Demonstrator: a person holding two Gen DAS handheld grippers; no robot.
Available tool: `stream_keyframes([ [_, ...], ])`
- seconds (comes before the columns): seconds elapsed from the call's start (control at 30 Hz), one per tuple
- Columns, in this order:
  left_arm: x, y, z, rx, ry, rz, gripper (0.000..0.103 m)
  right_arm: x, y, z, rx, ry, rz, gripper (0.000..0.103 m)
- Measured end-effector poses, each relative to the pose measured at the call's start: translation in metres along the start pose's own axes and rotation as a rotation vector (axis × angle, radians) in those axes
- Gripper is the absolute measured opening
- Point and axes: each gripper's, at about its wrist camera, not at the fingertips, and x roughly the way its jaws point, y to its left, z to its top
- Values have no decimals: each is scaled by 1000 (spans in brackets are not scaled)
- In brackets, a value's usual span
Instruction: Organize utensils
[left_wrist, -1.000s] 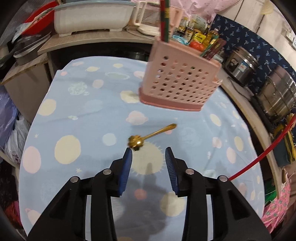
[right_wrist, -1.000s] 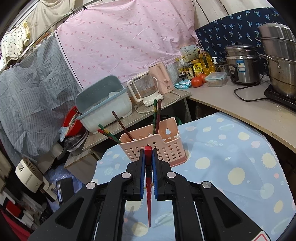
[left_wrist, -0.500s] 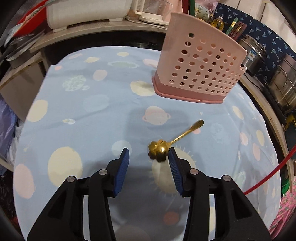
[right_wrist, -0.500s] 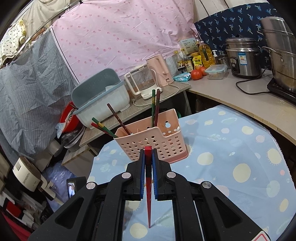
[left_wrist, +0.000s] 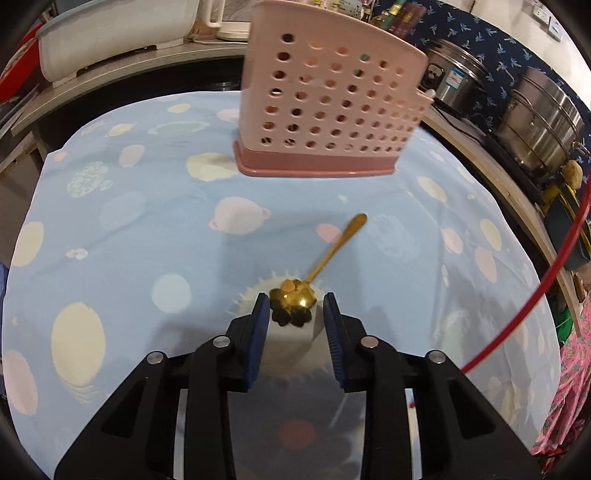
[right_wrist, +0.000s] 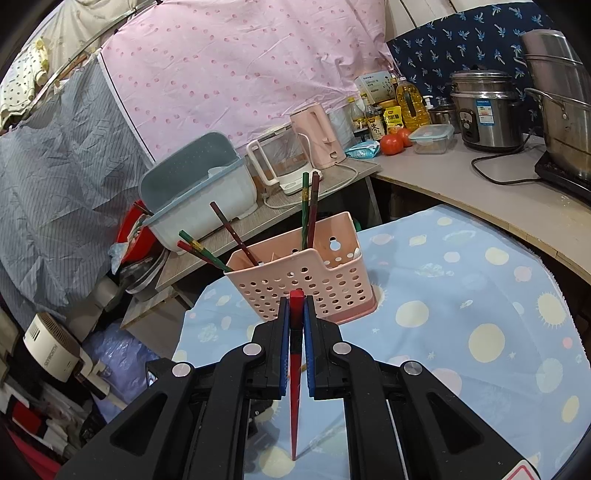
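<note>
A gold spoon (left_wrist: 334, 253) with a flower-shaped bowl lies on the blue spotted tablecloth (left_wrist: 147, 229), handle pointing toward the pink perforated utensil basket (left_wrist: 328, 110). My left gripper (left_wrist: 295, 297) is low over the cloth with the spoon's bowl between its blue pads. The jaws are closing and a gap still shows on the right side. My right gripper (right_wrist: 296, 306) is shut on a red chopstick (right_wrist: 294, 398), which hangs point down in front of the basket (right_wrist: 306, 280). Several chopsticks (right_wrist: 308, 206) stand in the basket.
A counter runs behind and to the right of the table, with a grey dish tub (right_wrist: 199, 188), kettles (right_wrist: 321, 136), bottles, tomatoes, a rice cooker (right_wrist: 484, 114) and steel pots (left_wrist: 539, 122). A thin red rod (left_wrist: 546, 288) crosses the right of the left wrist view.
My left gripper has come down and forward over the spoon, so its bowl now sits between the jaws, which have narrowed. The right gripper has hardly moved and still holds the red chopstick.
</note>
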Motion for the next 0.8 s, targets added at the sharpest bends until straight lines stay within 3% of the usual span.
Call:
stream_keyframes([
  [0.1,-1,-14,-7,-5,10,-6,21,-1,-1,0,4,-1,-1,7],
  [0.27,-4,-21,-8,-42,11,-16,21,-7,-3,2,-3,-11,-9,7],
  [0.3,-4,-22,-7,-49,6,-13,26,-8,-5,3,-5,-13,-10,7],
  [0.33,-3,-23,-6,-52,9,-4,40,-10,-5,4,-8,-18,-12,7],
  [0.4,-2,-24,-3,-55,2,19,51,-12,-4,7,-19,-29,-15,7],
  [0.43,-1,-24,-3,-53,2,26,51,-13,-3,8,-24,-34,-17,7],
  [0.57,7,-28,0,-48,14,46,47,-15,3,11,-40,-42,-14,7],
  [0.63,7,-29,0,-41,21,38,34,-15,5,10,-50,-43,-15,7],
  [0.7,7,-32,-1,-40,30,32,28,-15,7,10,-57,-42,-17,7],
  [0.8,4,-33,-5,-53,37,19,28,-15,8,9,-63,-41,-22,7],
])
